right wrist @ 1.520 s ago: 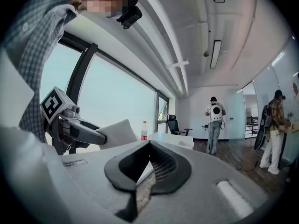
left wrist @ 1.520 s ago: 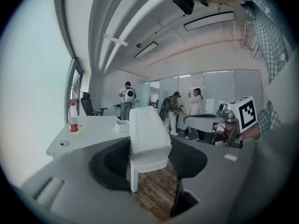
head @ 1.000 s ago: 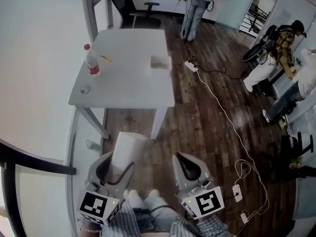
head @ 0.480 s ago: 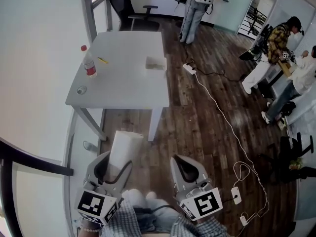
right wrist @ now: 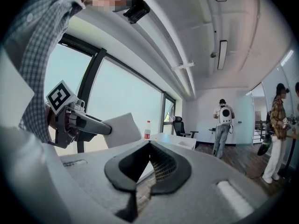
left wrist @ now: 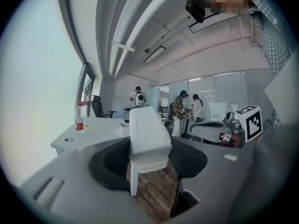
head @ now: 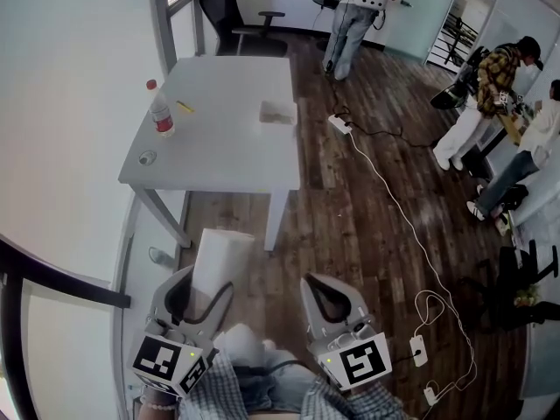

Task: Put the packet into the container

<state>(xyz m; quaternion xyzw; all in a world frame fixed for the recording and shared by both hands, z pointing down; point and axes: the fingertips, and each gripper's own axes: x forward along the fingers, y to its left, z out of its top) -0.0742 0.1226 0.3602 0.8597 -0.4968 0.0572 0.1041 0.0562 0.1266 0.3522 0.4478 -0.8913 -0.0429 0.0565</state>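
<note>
The packet (head: 219, 259) is a flat white pouch, standing up between the jaws of my left gripper (head: 207, 280), which is shut on its lower end. In the left gripper view the packet (left wrist: 147, 141) fills the gap between the dark pads. The container (head: 280, 112), a small pale open box, sits near the right edge of the white table (head: 227, 160), well ahead of both grippers. It shows small in the left gripper view as the container (left wrist: 124, 128). My right gripper (head: 319, 280) hangs beside the left one, shut, its tips meeting with nothing between them.
A water bottle with a red label (head: 160, 110), a yellow item (head: 184, 107) and a small cap (head: 147, 157) lie on the table's left side. A white cable (head: 394, 195) runs over the wooden floor. Several people stand at the back and right. A black chair (head: 229, 11) stands behind the table.
</note>
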